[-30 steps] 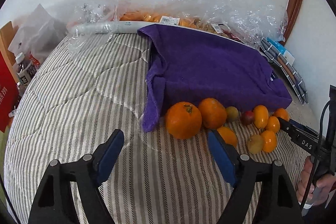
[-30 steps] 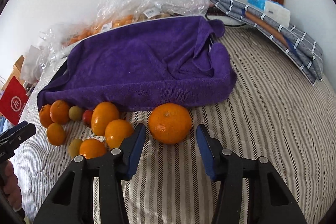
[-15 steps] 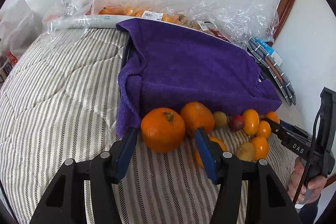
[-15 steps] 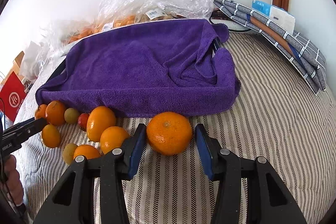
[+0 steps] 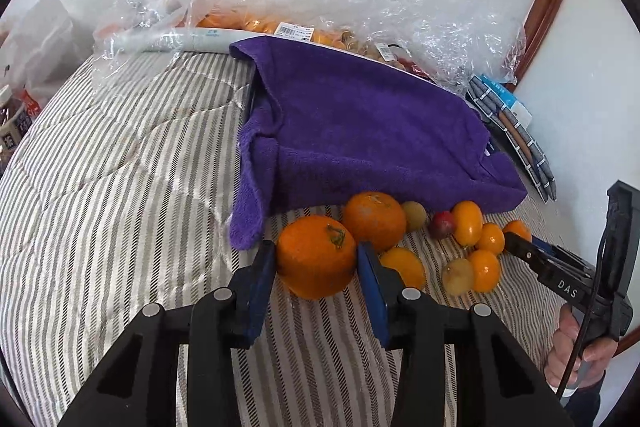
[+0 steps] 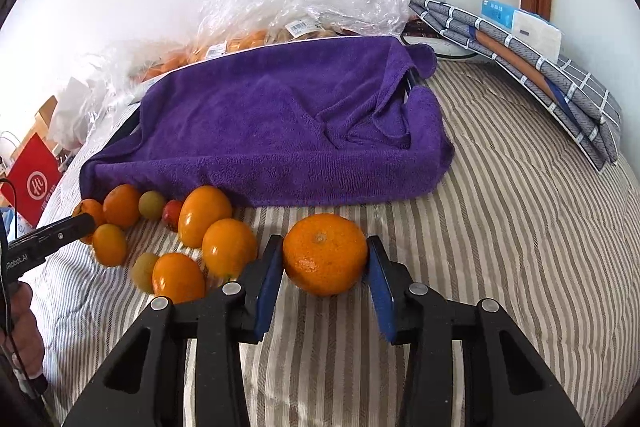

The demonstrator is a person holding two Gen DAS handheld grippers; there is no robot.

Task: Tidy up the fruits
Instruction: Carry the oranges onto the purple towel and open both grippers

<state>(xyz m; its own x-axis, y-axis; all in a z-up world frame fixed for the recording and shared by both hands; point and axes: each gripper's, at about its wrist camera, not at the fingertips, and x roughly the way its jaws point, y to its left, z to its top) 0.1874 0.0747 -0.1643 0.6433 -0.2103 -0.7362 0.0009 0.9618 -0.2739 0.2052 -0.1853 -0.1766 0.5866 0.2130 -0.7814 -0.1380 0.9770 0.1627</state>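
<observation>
At the left end of the fruit row, the left gripper has just been closing and now pinches the stemmed orange, whose stalk tilts toward one o'clock. At the right end, the right gripper has likewise closed onto the navel orange, navel facing the camera. Both oranges are near-round, with no clear long axis, and rest at six o'clock of the purple towel. The grasping step looks complete; the next move is probably a lift of both.

white letters "das" stand on the black arm of the right gripper. "robot.ai", its start cut off, stands on the left gripper. a white circled "hi" marks the red bag. barcode labels on the plastic wrap are too small to read.
</observation>
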